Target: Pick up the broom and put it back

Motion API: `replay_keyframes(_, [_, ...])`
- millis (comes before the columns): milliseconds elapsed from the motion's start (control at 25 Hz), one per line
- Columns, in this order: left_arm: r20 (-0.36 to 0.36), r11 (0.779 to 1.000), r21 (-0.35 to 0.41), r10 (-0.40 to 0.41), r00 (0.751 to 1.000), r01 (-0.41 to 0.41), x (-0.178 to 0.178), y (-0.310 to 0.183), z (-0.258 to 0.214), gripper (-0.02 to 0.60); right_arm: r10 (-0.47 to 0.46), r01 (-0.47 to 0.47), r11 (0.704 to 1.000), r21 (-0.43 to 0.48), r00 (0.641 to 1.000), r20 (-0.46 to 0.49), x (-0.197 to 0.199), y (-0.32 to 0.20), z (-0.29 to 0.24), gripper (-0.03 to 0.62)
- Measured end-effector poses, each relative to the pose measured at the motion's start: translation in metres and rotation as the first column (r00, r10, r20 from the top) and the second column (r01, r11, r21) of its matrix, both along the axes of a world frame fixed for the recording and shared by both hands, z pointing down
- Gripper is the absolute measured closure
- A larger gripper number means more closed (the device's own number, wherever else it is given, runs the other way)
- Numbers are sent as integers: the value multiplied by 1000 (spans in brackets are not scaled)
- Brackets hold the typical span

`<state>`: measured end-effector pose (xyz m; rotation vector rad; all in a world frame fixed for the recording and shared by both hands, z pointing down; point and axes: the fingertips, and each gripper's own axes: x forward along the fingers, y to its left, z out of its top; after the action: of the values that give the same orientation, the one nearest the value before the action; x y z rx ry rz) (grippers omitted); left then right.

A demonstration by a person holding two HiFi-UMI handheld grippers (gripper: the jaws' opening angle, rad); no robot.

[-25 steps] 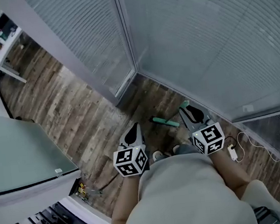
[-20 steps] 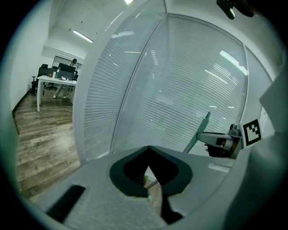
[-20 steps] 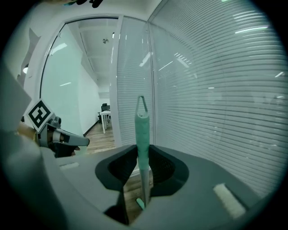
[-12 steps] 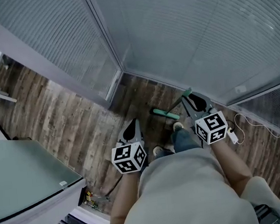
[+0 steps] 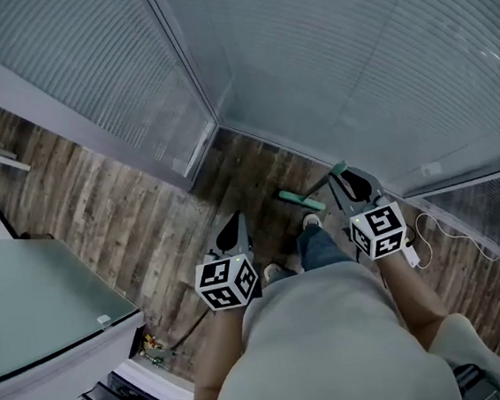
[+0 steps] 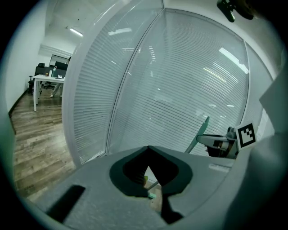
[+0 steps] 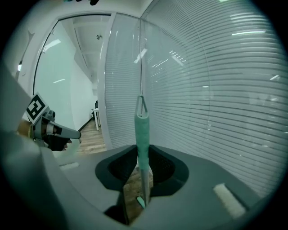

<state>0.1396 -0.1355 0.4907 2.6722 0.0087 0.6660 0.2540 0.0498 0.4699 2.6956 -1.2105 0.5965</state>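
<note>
Since 1 second ago my 2 grippers have neared the glass corner (image 5: 216, 129). Right gripper (image 5: 347, 180) fingers, parted only by the handle's width, clench the broom (image 7: 142, 134), head low by my feet; left gripper (image 5: 234, 230) closed, tips touching, empty

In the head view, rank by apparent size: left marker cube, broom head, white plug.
1. left cube, though it is nearest the camera
2. broom head
3. plug
</note>
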Motion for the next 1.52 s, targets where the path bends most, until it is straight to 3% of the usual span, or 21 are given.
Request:
replay_keyframes(240, [21, 1000, -4, -30, 999, 30, 29, 17, 8, 577, -10, 10, 1000, -1, 1000, 26, 34, 18, 16, 502])
replay_keyframes(680, [51, 1000, 15, -9, 999, 8, 89, 49, 19, 577, -3, 5, 999, -35, 999, 53, 87, 53, 49, 502])
replay_keyframes(1520, [101, 998, 50, 32, 994, -37, 167, 96, 37, 577, 96, -79, 989, -126, 987, 132, 173, 127, 130, 502])
